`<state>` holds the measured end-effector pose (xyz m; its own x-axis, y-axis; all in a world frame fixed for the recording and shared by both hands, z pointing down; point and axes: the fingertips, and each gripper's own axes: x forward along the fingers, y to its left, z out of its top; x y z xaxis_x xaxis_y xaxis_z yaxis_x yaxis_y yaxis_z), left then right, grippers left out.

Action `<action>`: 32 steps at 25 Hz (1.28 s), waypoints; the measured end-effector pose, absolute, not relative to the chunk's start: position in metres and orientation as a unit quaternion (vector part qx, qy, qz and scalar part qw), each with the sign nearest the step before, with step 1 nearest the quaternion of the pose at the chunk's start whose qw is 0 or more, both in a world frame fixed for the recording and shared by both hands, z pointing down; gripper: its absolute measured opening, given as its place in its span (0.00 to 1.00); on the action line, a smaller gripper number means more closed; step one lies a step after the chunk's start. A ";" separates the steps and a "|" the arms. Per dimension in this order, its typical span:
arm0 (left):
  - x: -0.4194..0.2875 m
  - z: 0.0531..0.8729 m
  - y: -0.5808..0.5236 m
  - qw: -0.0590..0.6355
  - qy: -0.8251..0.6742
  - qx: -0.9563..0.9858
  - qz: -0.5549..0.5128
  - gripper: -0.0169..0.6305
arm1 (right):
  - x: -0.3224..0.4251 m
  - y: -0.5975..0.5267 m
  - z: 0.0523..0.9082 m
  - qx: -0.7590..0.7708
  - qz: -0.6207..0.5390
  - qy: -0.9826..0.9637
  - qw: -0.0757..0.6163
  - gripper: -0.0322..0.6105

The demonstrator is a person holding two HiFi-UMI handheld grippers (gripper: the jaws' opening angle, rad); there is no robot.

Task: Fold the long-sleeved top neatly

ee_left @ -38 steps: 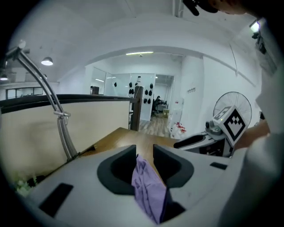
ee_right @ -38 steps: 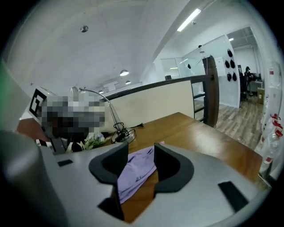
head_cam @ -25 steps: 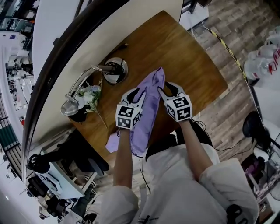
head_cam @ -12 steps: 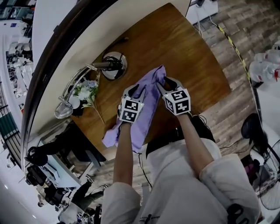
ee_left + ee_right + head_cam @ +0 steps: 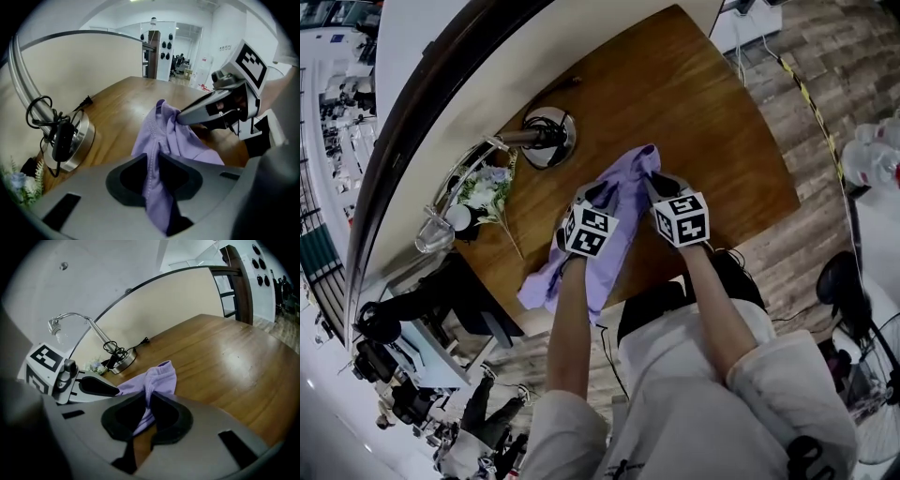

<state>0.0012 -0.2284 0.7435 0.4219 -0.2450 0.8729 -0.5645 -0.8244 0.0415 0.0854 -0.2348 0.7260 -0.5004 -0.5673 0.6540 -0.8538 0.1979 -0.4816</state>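
From my feed I note a white short-sleeved shirt [image 5: 703, 412], loose and creased. Its wide sleeves [image 5: 773, 375] end about the elbow, leaving the forearms [image 5: 567, 328] bare.

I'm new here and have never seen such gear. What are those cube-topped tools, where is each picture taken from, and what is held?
A person holds a two-jaw tool in each hand: the left hand-held gripper and the right hand-held gripper. The marker cubes belong to them. One picture comes from a head camera looking down; the other two come from cameras on the grippers, looking along their jaws. On the wooden table are a purple top, a lamp and small flowers. Both grippers' jaws are closing on folds of the top.
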 end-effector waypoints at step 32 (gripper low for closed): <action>-0.124 0.509 -0.153 0.041 -0.461 0.845 0.269 0.09 | 0.080 -0.143 0.538 0.503 0.136 -0.839 0.159 0.10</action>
<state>-0.1241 -0.1533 0.5090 0.4307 -0.7569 0.4916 -0.8009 -0.5716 -0.1785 0.0799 -0.1430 0.5376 -0.4433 -0.8007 0.4029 -0.8870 0.4567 -0.0683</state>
